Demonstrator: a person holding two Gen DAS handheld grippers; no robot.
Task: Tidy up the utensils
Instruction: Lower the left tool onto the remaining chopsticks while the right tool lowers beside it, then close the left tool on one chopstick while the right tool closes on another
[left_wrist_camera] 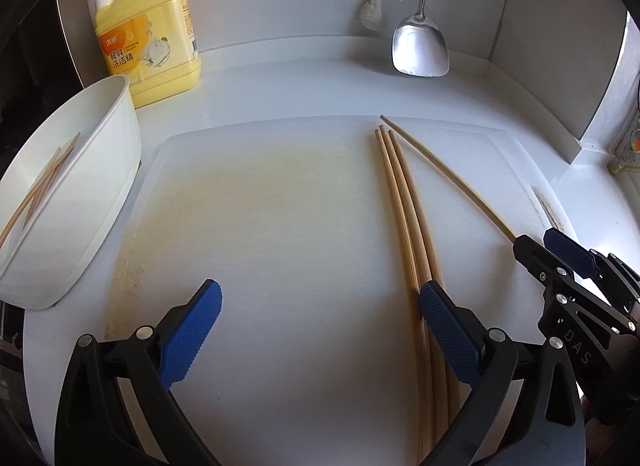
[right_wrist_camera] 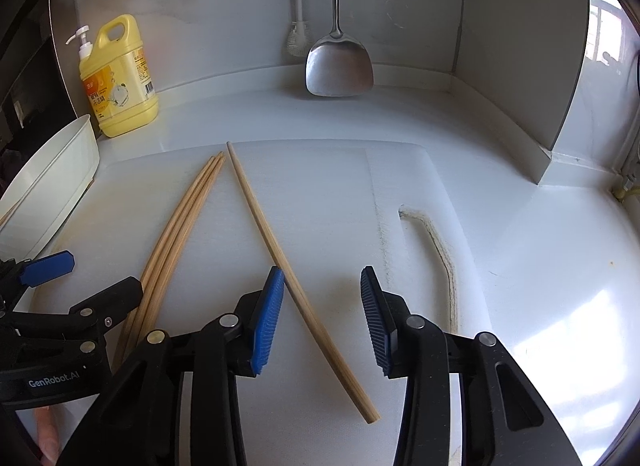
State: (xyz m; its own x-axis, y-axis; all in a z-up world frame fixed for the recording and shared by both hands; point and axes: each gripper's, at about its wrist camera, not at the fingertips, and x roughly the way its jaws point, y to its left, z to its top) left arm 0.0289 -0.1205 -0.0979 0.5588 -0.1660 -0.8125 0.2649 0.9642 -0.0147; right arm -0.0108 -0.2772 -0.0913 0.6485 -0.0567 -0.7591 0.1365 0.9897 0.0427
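Observation:
Three wooden chopsticks (left_wrist_camera: 404, 201) lie side by side on a white cutting board (left_wrist_camera: 280, 225); they also show in the right wrist view (right_wrist_camera: 180, 225). A single chopstick (right_wrist_camera: 288, 266) lies apart to their right, also seen in the left wrist view (left_wrist_camera: 444, 173). My left gripper (left_wrist_camera: 320, 306) is open and empty, its right finger over the three chopsticks. My right gripper (right_wrist_camera: 322, 282) is open, low over the board, with the single chopstick between its fingers. A white oval tub (left_wrist_camera: 80, 193) at the left holds a few chopsticks (left_wrist_camera: 44, 185).
A yellow dish soap bottle (left_wrist_camera: 152, 33) stands at the back left. A steel spatula (left_wrist_camera: 420, 45) and a white brush (left_wrist_camera: 374, 9) hang on the back wall. The board's handle slot (right_wrist_camera: 436, 250) is at the right. A wall corner (right_wrist_camera: 560, 125) juts out at the right.

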